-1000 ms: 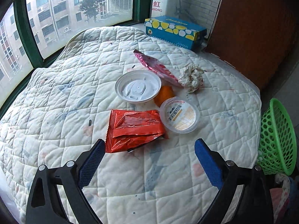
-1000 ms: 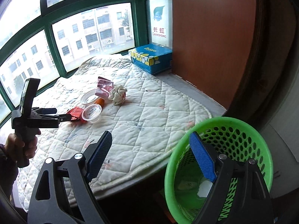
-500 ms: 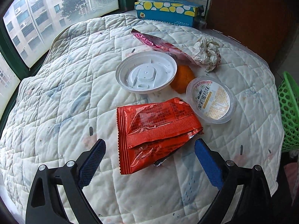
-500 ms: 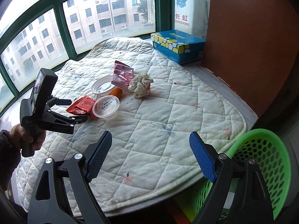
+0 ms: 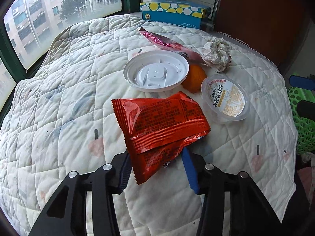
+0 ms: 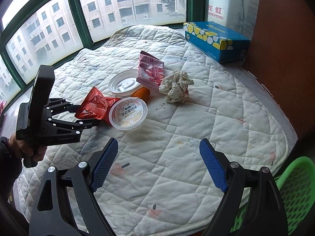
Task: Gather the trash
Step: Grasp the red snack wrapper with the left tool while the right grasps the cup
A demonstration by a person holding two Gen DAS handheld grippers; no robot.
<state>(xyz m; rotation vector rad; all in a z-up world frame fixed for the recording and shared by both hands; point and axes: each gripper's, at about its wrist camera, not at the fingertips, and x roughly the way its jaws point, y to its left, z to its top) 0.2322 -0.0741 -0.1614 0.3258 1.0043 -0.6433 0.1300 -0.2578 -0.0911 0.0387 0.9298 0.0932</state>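
A red snack wrapper [image 5: 161,122] lies on the quilted table [image 5: 59,108]. My left gripper [image 5: 155,153] is closing on its near end, and the foil buckles between the pads. The right wrist view shows the same wrapper [image 6: 94,106] crumpled in the left gripper [image 6: 88,116], which a hand holds. Behind it lie a white plastic lid [image 5: 155,70], an orange piece [image 5: 194,78], a clear sealed cup [image 5: 226,98], a pink wrapper [image 5: 167,43] and a crumpled paper ball [image 5: 217,53]. My right gripper [image 6: 159,143] hangs open over bare quilt with nothing between its fingers.
A green mesh basket [image 6: 295,186] stands below the table's right edge. A blue and yellow tissue box [image 6: 214,39] sits at the back by a brown panel. Green-framed windows curve round the far and left sides.
My left gripper came down over the red wrapper and its jaws narrowed onto it. My right gripper swung from above the green basket to over the quilt.
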